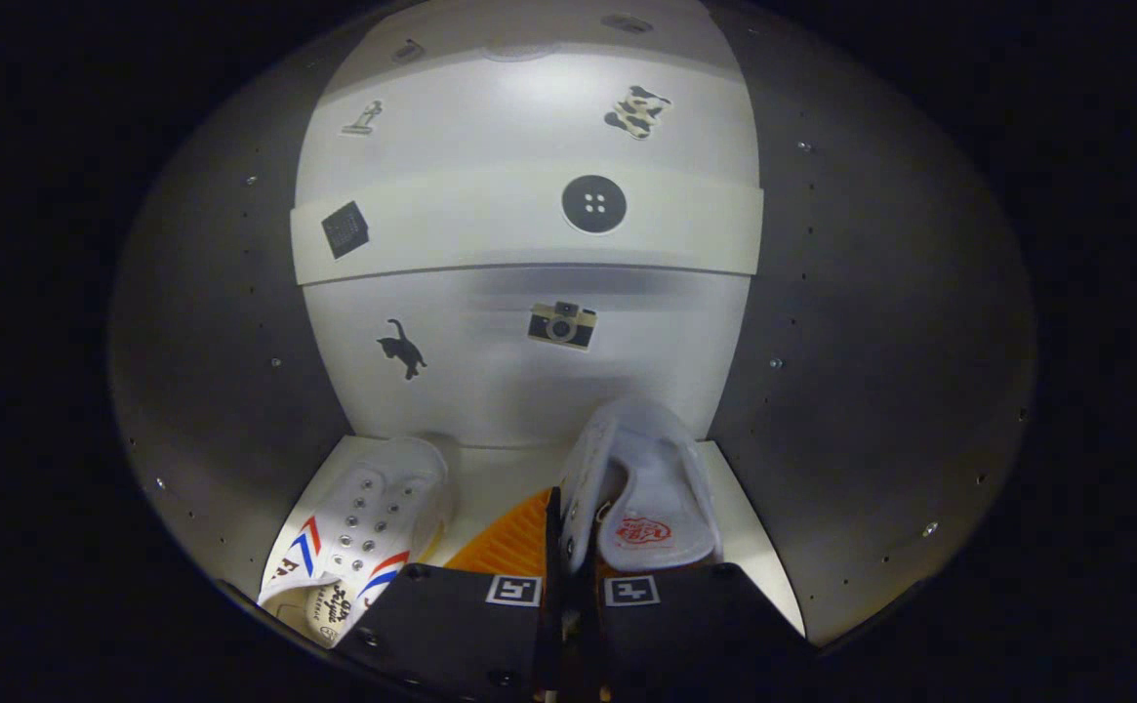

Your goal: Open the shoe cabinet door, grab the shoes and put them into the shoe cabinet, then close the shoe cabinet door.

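Note:
I am looking into the shoe cabinet [529, 371], its white back panel dotted with stickers. My gripper [560, 547] is shut on the side wall of a white shoe [646, 488], which sits upright just ahead of the fingers on the cabinet floor [500, 469], its opening and red-printed insole facing me. A second white shoe [363, 532] with red and blue stripes and metal eyelets lies on the floor to the left of the fingers, toe pointing inward.
Grey cabinet side walls [217, 371] close in left and right. A white shelf edge [490, 234] crosses the back above the shoes. Between the two shoes there is a narrow strip of floor.

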Demonstrator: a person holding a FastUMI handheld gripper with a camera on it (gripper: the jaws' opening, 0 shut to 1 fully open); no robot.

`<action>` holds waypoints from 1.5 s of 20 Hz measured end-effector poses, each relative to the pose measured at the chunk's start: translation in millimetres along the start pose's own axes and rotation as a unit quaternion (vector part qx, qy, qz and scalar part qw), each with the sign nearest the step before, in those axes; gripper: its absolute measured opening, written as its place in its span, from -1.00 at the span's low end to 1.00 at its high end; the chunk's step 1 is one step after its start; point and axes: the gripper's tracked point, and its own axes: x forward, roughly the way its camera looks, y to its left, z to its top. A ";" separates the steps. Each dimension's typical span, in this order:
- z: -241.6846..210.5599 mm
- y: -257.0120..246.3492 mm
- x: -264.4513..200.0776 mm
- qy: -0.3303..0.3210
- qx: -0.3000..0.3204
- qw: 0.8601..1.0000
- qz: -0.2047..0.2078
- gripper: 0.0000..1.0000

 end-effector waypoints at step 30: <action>-56.3 23.7 -388.8 -0.229 -0.050 0.971 0.057 0.96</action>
